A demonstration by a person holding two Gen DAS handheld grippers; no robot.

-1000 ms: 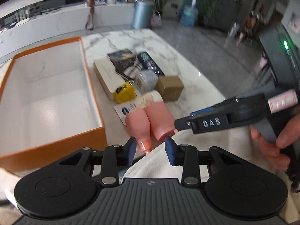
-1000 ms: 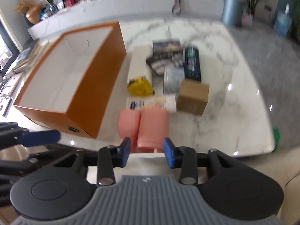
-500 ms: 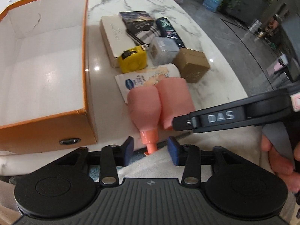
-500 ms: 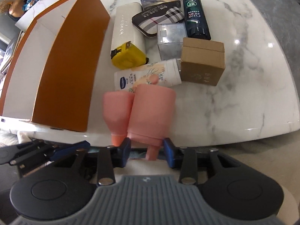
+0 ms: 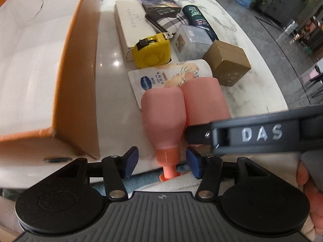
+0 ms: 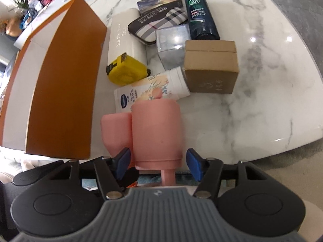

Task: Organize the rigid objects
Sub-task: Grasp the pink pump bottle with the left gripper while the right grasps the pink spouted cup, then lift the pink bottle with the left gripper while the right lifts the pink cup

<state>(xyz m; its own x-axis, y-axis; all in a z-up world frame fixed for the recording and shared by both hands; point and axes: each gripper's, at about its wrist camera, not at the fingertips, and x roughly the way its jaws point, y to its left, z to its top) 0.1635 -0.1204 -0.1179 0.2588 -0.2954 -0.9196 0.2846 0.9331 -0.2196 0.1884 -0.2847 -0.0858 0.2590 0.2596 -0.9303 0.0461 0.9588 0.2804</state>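
Behind pink bottles [image 6: 141, 129]: lotion tube [image 6: 149, 88], yellow tape measure [image 6: 127, 71], brown box [image 6: 211, 68].

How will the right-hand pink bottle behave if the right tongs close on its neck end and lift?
The right pink bottle lies on its side, round-bodied, so it may roll if nudged. It touches the left pink bottle, which could shift too. It looks like smooth plastic, so the open right tongs might slip.

Two pink bottles [image 5: 163, 119] [image 6: 156, 133] lying side by side; one orange box [image 5: 66, 64], one yellow tape measure [image 6: 126, 71], one lotion tube [image 6: 153, 88]. One brown carton [image 6: 212, 68], one clear cube [image 6: 171, 44], one dark shampoo bottle [image 6: 199, 24], one cream case [image 5: 131, 26]. Behind these, one plaid case [image 6: 159, 26] and apparently one printed box [image 6: 159, 2], partly hidden.
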